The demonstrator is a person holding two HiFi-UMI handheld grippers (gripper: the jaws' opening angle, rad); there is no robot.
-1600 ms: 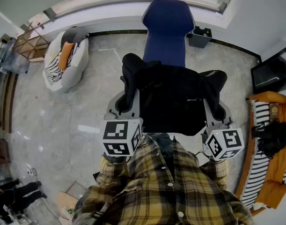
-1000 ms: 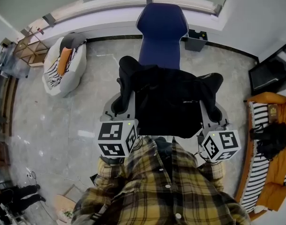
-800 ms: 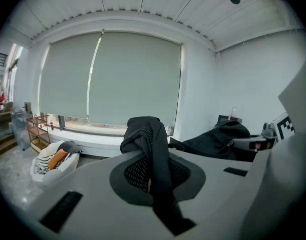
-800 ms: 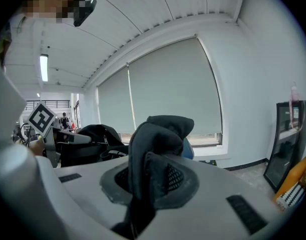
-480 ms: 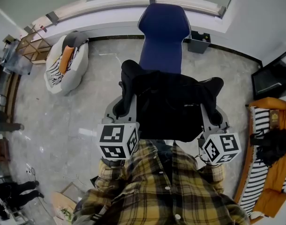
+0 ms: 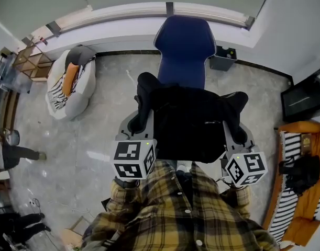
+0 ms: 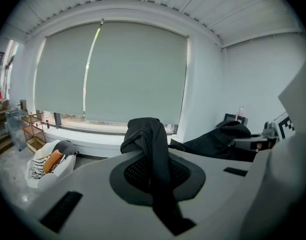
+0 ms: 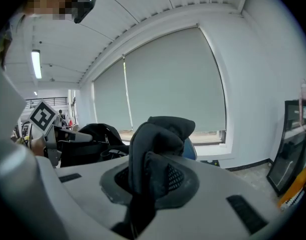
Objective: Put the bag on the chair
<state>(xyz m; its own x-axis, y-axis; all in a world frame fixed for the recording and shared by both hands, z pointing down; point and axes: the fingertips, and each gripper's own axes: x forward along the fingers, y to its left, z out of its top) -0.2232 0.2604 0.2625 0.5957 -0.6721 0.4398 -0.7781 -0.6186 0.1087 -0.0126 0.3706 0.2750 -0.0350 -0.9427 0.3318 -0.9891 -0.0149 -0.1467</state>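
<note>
Both arms reach forward out of plaid sleeves (image 6: 123, 192), level with each other and well apart. The left tongs (image 6: 134, 122) and right tongs (image 6: 237, 132) tip slightly downward, each clamped on a strap (image 7: 151, 149) of the bag (image 6: 188, 122) slung between them.

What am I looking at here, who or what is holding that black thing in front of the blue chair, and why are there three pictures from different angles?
A person in a checked shirt holds a gripping tool in each hand; the patterned cubes belong to the tools. One picture comes from a camera on the person's head, looking down. The other two come from cameras riding on the left tool and right tool, looking along their jaws. Each tool is shut on a bunched end of the black bag, which hangs between them above the floor. The blue chair stands just beyond it; a white beanbag sits to the left.
</note>
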